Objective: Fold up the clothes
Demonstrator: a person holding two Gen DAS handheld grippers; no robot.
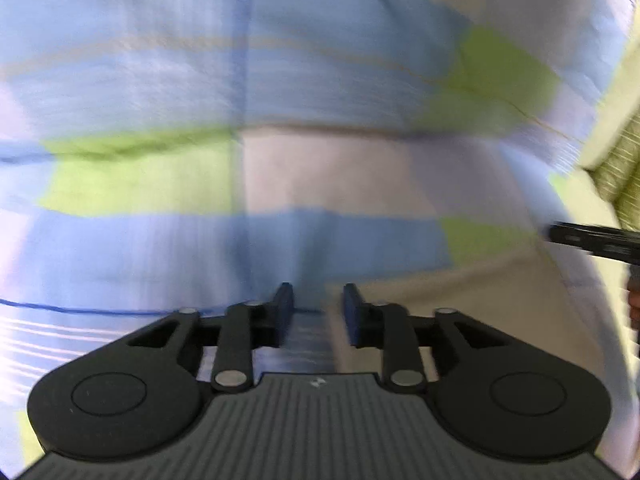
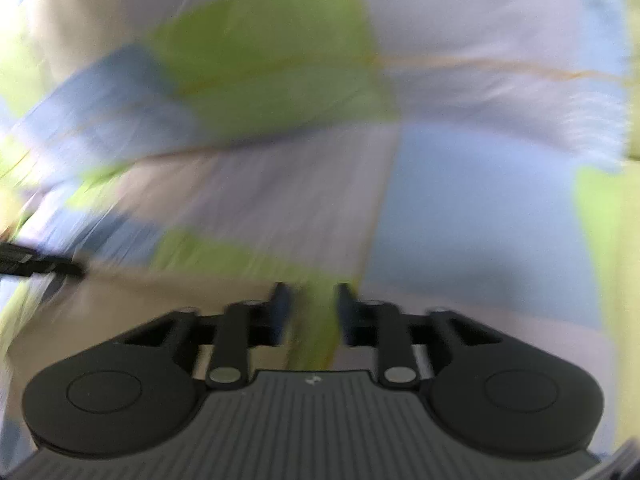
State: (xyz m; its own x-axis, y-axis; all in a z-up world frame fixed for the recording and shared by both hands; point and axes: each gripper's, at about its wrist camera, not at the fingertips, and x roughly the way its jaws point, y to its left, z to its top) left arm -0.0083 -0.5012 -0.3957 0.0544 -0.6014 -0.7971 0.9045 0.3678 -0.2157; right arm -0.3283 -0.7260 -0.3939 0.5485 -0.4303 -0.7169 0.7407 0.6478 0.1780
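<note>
Both released: left hand-held gripper [image 1: 316,308] over checked garment [image 1: 280,80] hem, right hand-held gripper [image 2: 310,308] over green patch, beige surface [image 1: 440,280] beneath.

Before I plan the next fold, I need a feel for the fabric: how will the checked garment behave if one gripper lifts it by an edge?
The checked garment probably droops and trails: it lies in soft rolls and creases. It looks thin and light. The edge between the open left gripper fingers may slip out.
</note>
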